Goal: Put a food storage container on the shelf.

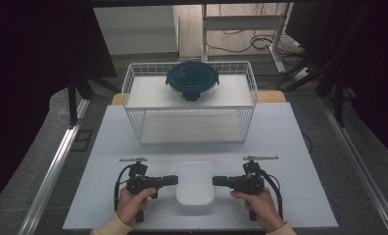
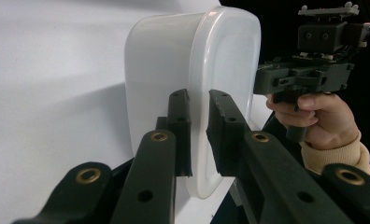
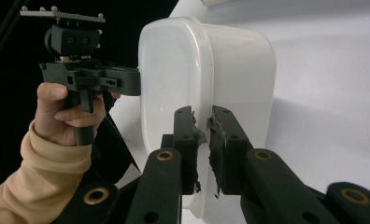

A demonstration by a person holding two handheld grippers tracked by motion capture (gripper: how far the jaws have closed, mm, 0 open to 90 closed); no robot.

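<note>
A white, rounded rectangular plastic container [image 1: 194,183] sits near the front of the white table [image 1: 280,142], between both grippers. My left gripper [image 1: 176,179] is shut on the rim of its left side. The left gripper view shows that gripper [image 2: 199,126] with its jaws clamped on either side of the container's [image 2: 164,60] thin rim. My right gripper [image 1: 214,180] is shut on the opposite rim, and in the right gripper view it [image 3: 202,140] pinches the edge of the container [image 3: 239,70] between worn pads. I cannot tell whether the container rests on the table or is slightly raised.
A white wire basket [image 1: 133,85] stands at the back of the table. A round glass dish with a dark blue lid [image 1: 192,79] sits on its upper shelf. Bare table lies between the basket and the container. Metal rails run along both sides of the table.
</note>
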